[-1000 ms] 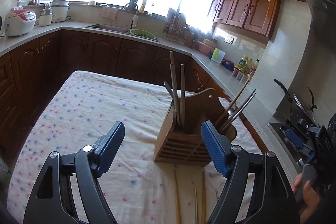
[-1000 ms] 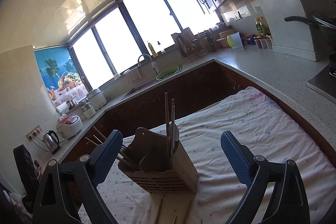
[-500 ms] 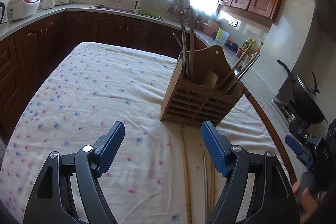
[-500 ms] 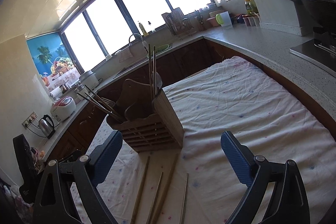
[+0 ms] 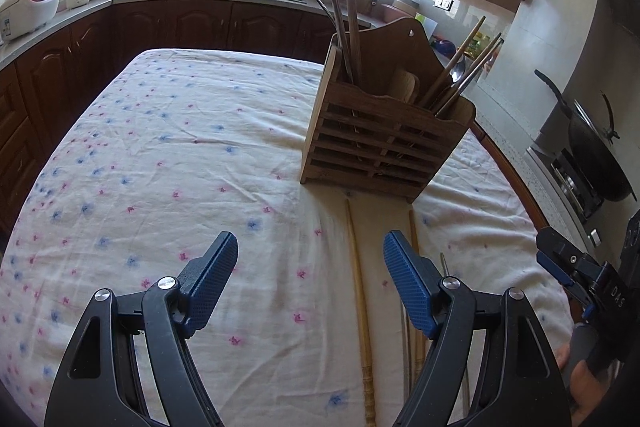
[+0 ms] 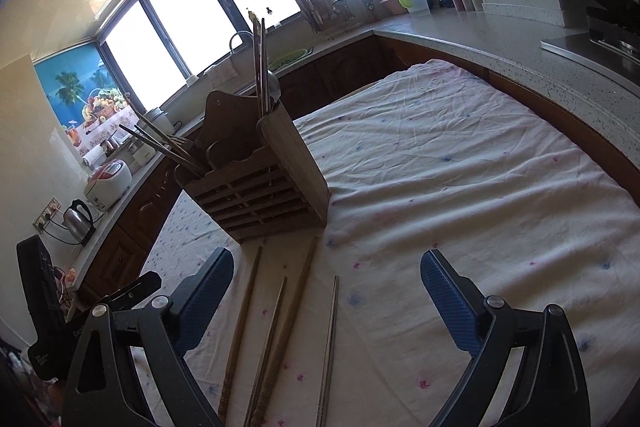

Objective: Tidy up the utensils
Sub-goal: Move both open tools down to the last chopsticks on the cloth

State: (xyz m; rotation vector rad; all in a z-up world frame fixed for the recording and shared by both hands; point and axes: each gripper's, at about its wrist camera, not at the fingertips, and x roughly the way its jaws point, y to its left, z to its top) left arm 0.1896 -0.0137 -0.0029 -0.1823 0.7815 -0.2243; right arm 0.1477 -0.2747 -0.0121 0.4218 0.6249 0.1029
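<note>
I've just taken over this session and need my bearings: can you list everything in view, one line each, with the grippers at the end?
Utensil holder: one, brown slatted wood, standing on the table, already holding chopsticks.
Wooden chopsticks: three, tan, lying loose on the cloth in front of the holder.
Metal chopstick: one, silver, lying to the right of the wooden ones.
Tablecloth: one, white with pink and blue flowers, covering the table.
Rice cooker: one, white and red, on the counter at left.
Wok: one, black, on the stove at right.
Kettle: one, steel, on the counter.
Left gripper: blue pads, open, empty, above the cloth.
Right gripper: blue pads, open, empty, above the loose chopsticks.
</note>
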